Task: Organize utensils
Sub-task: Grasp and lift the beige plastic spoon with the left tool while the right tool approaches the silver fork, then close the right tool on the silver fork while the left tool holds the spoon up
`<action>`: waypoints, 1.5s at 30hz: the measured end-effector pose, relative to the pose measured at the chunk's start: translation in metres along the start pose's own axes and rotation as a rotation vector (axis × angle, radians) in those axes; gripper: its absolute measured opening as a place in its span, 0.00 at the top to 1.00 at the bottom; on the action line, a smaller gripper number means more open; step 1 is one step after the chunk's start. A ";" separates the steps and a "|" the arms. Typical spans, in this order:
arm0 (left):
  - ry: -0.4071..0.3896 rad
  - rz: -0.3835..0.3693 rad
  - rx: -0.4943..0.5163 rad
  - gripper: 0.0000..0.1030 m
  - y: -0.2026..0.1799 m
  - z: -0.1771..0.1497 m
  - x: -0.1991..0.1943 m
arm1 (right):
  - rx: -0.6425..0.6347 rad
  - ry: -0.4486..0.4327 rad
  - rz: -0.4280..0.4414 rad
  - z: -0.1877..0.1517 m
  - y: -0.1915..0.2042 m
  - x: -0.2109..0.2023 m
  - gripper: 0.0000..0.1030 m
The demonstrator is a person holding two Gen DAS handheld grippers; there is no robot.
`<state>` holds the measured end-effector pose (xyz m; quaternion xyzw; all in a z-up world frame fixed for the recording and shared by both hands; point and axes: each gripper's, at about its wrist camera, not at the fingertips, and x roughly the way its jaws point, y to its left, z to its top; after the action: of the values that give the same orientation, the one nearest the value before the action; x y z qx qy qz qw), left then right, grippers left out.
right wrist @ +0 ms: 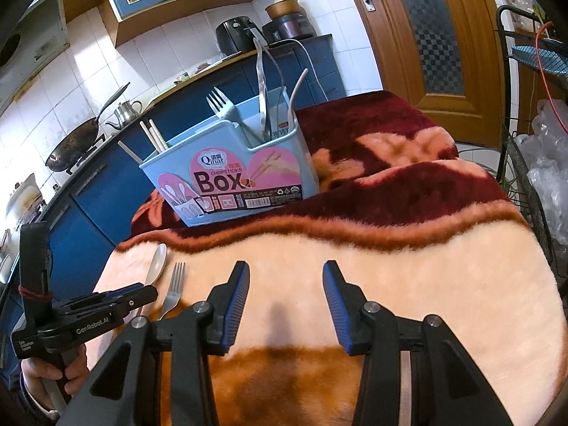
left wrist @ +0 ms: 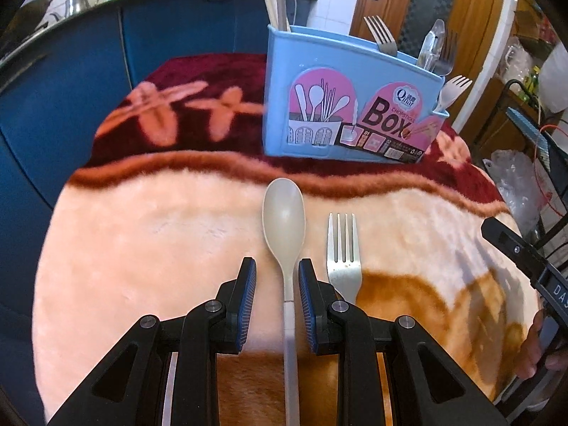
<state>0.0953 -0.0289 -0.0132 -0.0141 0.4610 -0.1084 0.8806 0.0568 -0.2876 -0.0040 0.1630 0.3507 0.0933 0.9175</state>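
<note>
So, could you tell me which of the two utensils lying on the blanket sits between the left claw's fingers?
The beige spoon: its handle runs between the open left claw, while the metal fork lies just outside, to its right.

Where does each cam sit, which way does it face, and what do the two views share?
Left wrist: on the left gripper, looking forward over the blanket; open fingers straddle the beige spoon, metal fork beside it; right gripper's body at the right edge.
Right wrist: on the right gripper, open over bare blanket, facing the blue utensil box; left gripper and the hand holding it show at lower left.
Shared: box, spoon, fork, blanket.
</note>
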 end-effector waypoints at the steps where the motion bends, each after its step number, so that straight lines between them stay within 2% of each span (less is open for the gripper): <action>1: -0.001 -0.002 -0.001 0.76 0.000 0.000 0.001 | 0.000 0.000 0.000 0.000 0.000 0.000 0.55; 4: -0.001 -0.014 -0.005 0.76 0.001 0.001 0.002 | 0.001 0.001 0.000 0.000 0.000 0.000 0.55; 7: -0.007 -0.033 -0.004 0.88 0.003 0.001 0.003 | -0.002 0.005 0.001 -0.002 0.002 0.000 0.55; 14: -0.047 -0.071 -0.045 0.89 0.013 -0.002 -0.007 | -0.029 0.012 0.000 -0.003 0.014 0.000 0.55; 22: -0.196 -0.045 -0.078 0.90 0.030 -0.005 -0.043 | -0.073 0.049 0.018 -0.006 0.038 0.009 0.55; 28: -0.279 -0.019 -0.112 0.90 0.049 -0.008 -0.062 | -0.118 0.102 0.047 -0.010 0.062 0.025 0.55; 36: -0.323 -0.026 -0.155 0.90 0.069 -0.015 -0.072 | -0.192 0.183 0.088 -0.013 0.097 0.056 0.55; 45: -0.359 -0.027 -0.176 0.91 0.080 -0.021 -0.077 | -0.240 0.217 0.067 -0.010 0.118 0.082 0.54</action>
<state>0.0497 0.0666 0.0273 -0.1162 0.3040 -0.0754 0.9425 0.1037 -0.1524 -0.0183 0.0528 0.4283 0.1821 0.8835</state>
